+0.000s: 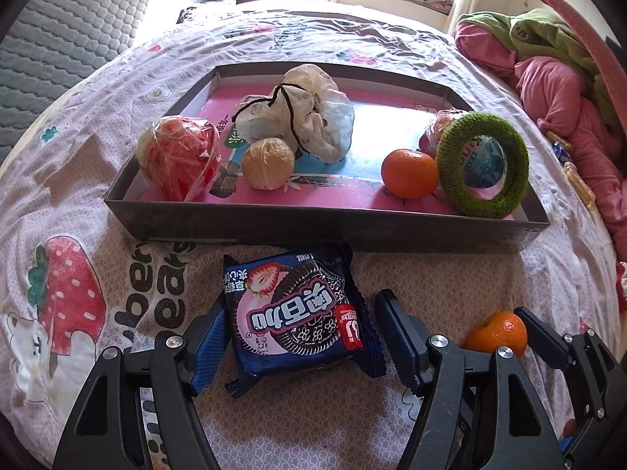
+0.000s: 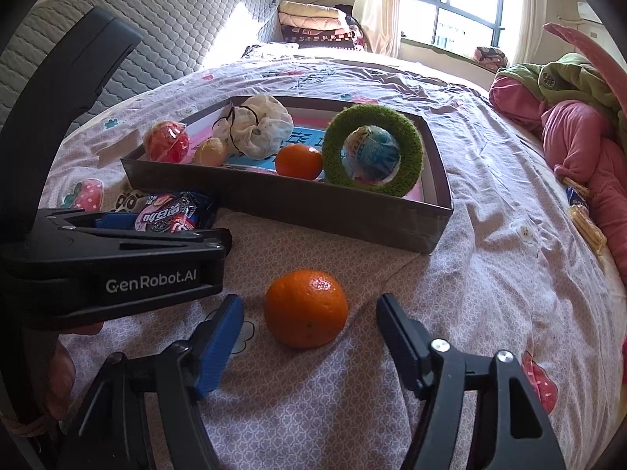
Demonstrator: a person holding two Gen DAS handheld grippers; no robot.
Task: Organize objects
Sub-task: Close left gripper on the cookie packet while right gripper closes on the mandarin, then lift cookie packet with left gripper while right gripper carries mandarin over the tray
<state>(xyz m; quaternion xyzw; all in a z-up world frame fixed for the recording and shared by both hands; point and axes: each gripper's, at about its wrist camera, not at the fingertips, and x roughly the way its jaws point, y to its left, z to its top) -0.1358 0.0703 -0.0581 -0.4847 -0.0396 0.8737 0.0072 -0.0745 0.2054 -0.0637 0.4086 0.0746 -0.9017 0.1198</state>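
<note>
A dark blue cookie packet [image 1: 301, 315] lies on the bedspread between the fingers of my left gripper [image 1: 303, 337], which is open around it. It also shows in the right wrist view [image 2: 172, 213]. A loose tangerine [image 2: 305, 307] lies on the bed between the fingers of my right gripper [image 2: 309, 325], which is open; it shows at the lower right of the left wrist view [image 1: 497, 332]. Behind both stands a shallow grey box [image 1: 325, 225] holding a second tangerine [image 1: 409, 173], a walnut [image 1: 268, 163], a red wrapped ball [image 1: 178, 156], a white cloth bundle [image 1: 301, 117] and a green ring [image 1: 482, 164].
Pink and green clothes [image 2: 568, 117] are piled at the right edge of the bed. Small packets [image 2: 584, 215] lie beside them. A grey quilted headboard [image 2: 156, 27] and folded blankets [image 2: 313, 23] stand at the far end. The left gripper's body [image 2: 109, 258] sits close to the left of my right gripper.
</note>
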